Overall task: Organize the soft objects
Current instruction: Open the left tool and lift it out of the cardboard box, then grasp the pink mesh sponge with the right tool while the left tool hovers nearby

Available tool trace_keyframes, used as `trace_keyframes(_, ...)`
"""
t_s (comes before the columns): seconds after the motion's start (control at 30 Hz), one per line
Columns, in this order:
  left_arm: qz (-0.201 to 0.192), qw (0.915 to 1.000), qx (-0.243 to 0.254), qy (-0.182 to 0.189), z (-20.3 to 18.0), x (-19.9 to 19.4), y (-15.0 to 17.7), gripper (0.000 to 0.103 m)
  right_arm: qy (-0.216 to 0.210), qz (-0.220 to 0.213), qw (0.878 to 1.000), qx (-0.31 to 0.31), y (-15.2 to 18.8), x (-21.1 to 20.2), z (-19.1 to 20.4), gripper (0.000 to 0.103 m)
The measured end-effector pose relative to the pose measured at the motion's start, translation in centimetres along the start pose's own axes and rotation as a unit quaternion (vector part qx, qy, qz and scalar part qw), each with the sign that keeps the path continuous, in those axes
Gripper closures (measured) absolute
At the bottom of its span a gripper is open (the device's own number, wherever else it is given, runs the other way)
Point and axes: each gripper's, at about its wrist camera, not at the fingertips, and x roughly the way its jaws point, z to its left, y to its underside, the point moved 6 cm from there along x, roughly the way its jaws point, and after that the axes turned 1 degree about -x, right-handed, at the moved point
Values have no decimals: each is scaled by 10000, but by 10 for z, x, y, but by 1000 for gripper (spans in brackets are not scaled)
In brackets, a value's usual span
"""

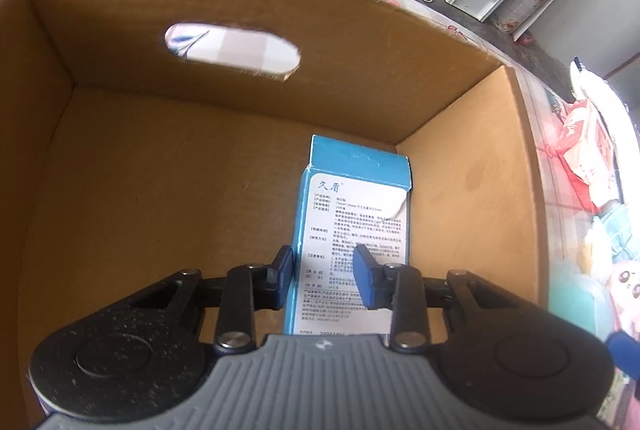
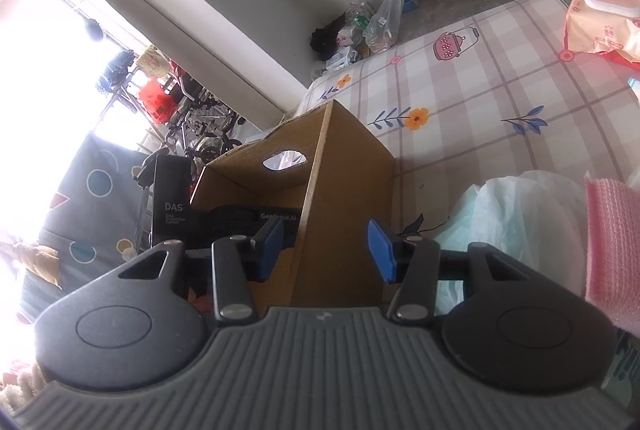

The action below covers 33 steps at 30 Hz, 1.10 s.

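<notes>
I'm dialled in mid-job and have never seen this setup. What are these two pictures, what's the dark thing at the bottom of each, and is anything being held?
There is no robot here: a person carries a hand-held gripper in each hand, and each has a wide-angle camera looking out along its two blue-tipped fingers. The dark shape at the bottom is the gripper itself.

The left wrist picture looks down into a cardboard box. The left gripper hangs over a small blue carton lying inside; its fingers are apart and do not seem to clamp it.

The right wrist picture sees the same box from outside, standing on a checked cloth. The right gripper is open and empty. Nearby lie a pack of wipes, a white plastic bag and a pink cloth.
</notes>
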Motion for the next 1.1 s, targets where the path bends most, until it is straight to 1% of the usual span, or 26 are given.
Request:
trace_keyframes(0.1, -108, 9999, -8, -40, -1, 0, -4, 69, 19, -19, 10000, 28, 1, -1, -3, 56)
trace_keyframes(0.3, -209, 9994, -277, 87, 9, -5, -4, 71, 52, -48, 10000, 53, 3, -3, -4, 56)
trace_keyframes(0.4, -226, 9986, -447, 188, 17, -16, 0, 69, 57, -79, 9999, 48, 5, -6, -4, 56)
trace_keyframes(0.47, -328, 9978, -525, 256, 20, -27, -1, 65, 68, -90, 9999, 52, 6, -7, -5, 56)
trace_keyframes(0.53, -488, 9969, -526, 317, 22, -43, 1, 54, 81, -97, 9999, 63, 8, -8, -6, 56)
trace_keyframes(0.6, -710, 9957, -505, 319, 19, -59, -1, 51, 79, -124, 9999, 62, 10, -11, -7, 55)
trace_keyframes(0.7, -1047, 9929, -424, 372, 15, -92, 3, 49, 114, -232, 9997, 28, 9, -21, -9, 54)
trace_keyframes(0.73, -1167, 9917, -371, 393, 12, -104, 4, 47, 136, -295, 9995, 21, 8, -27, -11, 53)
trace_keyframes(0.8, -1422, 9888, -207, 406, 2, -127, 9, 44, 208, -447, 9988, 12, 5, -42, -17, 52)
trace_keyframes(0.9, -1663, 9849, 75, 484, -19, -152, 14, 42, 389, -718, 9966, 62, -2, -69, -32, 51)
trace_keyframes(0.97, -1757, 9820, 280, 641, -38, -166, 18, 42, 549, -914, 9942, 144, -5, -90, -47, 50)
trace_keyframes(1.07, -1689, 9798, 662, 836, -74, -176, 28, 42, 807, -1136, 9897, 319, -5, -116, -72, 50)
trace_keyframes(1.1, -1632, 9791, 804, 904, -87, -174, 31, 42, 869, -1176, 9885, 396, -4, -122, -80, 50)
